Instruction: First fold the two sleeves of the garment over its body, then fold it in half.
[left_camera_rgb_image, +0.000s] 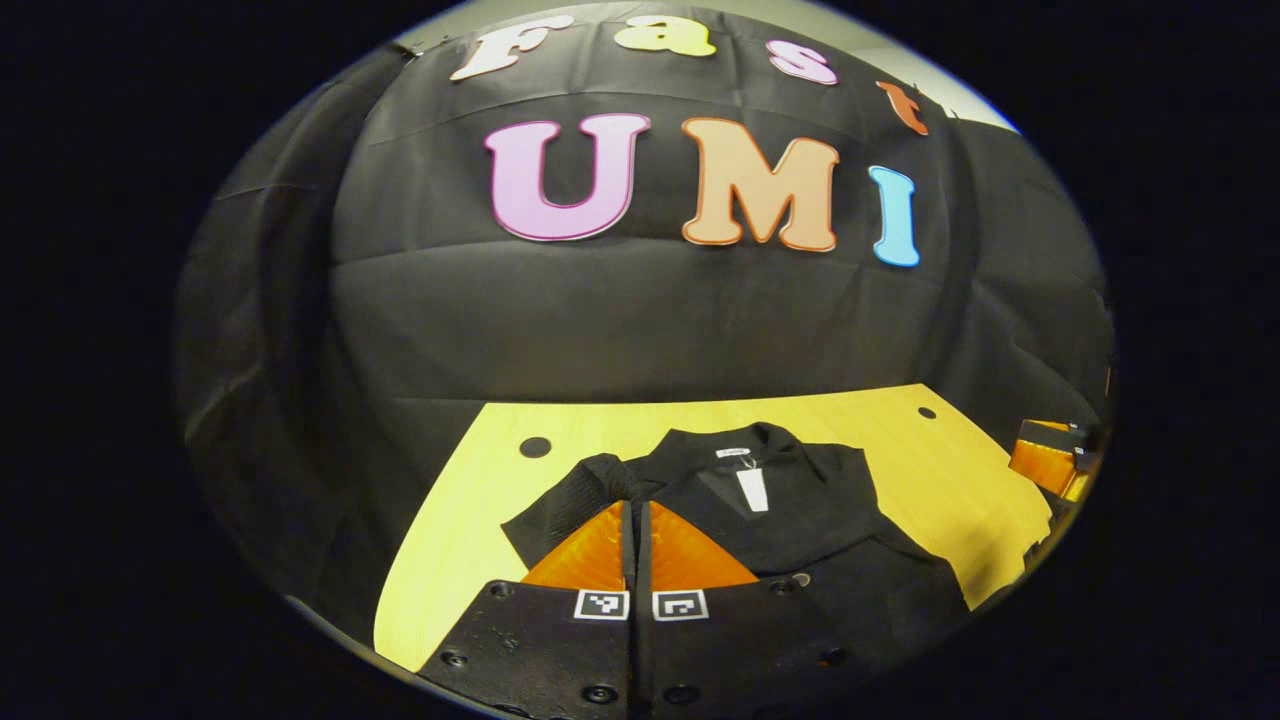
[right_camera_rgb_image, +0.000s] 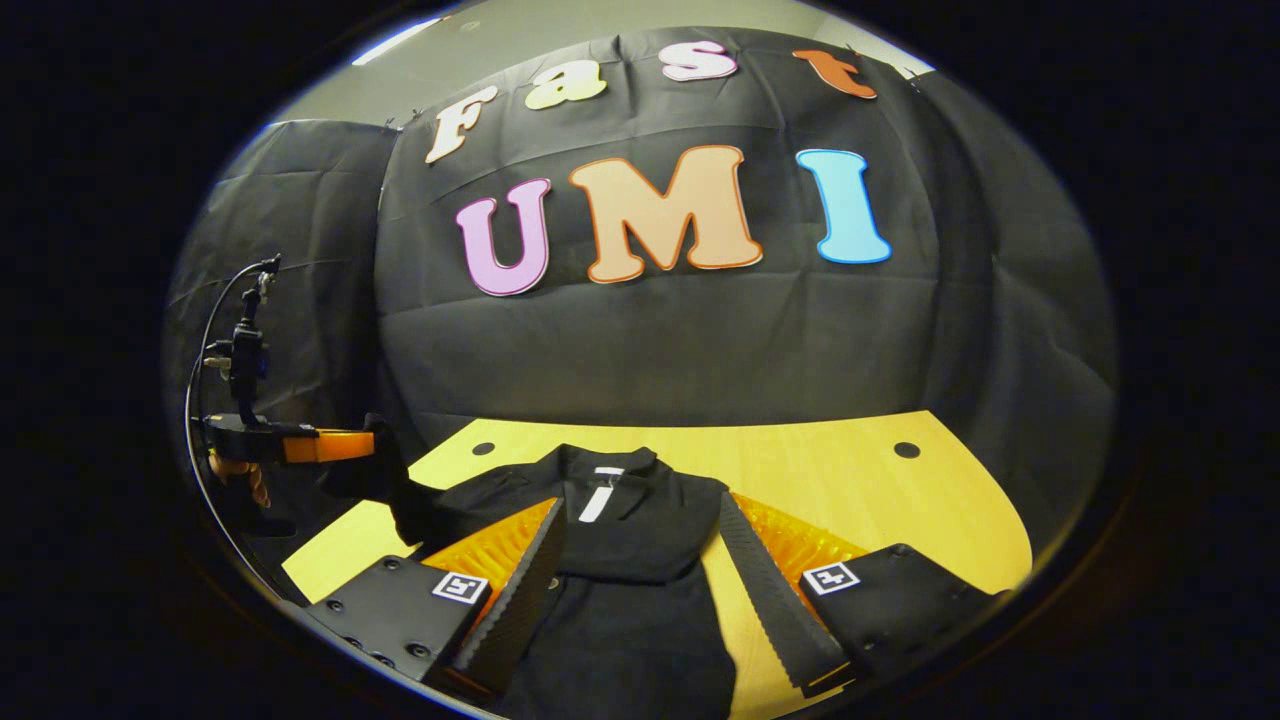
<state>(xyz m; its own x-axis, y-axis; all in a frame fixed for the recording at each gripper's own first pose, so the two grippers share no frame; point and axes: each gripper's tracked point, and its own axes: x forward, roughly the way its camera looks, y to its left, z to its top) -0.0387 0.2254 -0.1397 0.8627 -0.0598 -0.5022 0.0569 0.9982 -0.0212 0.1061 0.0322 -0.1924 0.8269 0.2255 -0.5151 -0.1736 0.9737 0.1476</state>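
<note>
A black garment (left_camera_rgb_image: 800, 520) with a white neck label lies collar-away on the yellow table (left_camera_rgb_image: 460, 540). My left gripper (left_camera_rgb_image: 637, 505) is shut on a black sleeve (left_camera_rgb_image: 585, 485) at the garment's left side, and the sleeve bunches up around the fingertips. In the right gripper view the left gripper (right_camera_rgb_image: 372, 443) is off to the left, above the table edge, with the sleeve (right_camera_rgb_image: 400, 500) hanging from its tip down to the garment (right_camera_rgb_image: 640, 560). My right gripper (right_camera_rgb_image: 640, 505) is open, one finger on each side of the garment's body, nothing between its fingers.
The table (right_camera_rgb_image: 850, 480) has small dark round holes (left_camera_rgb_image: 535, 447) near its far corners. Black cloth walls stand behind and to both sides. A hand (right_camera_rgb_image: 240, 475) holds the left gripper, with a cable looping above it. The right gripper (left_camera_rgb_image: 1050, 460) is at the table's right edge.
</note>
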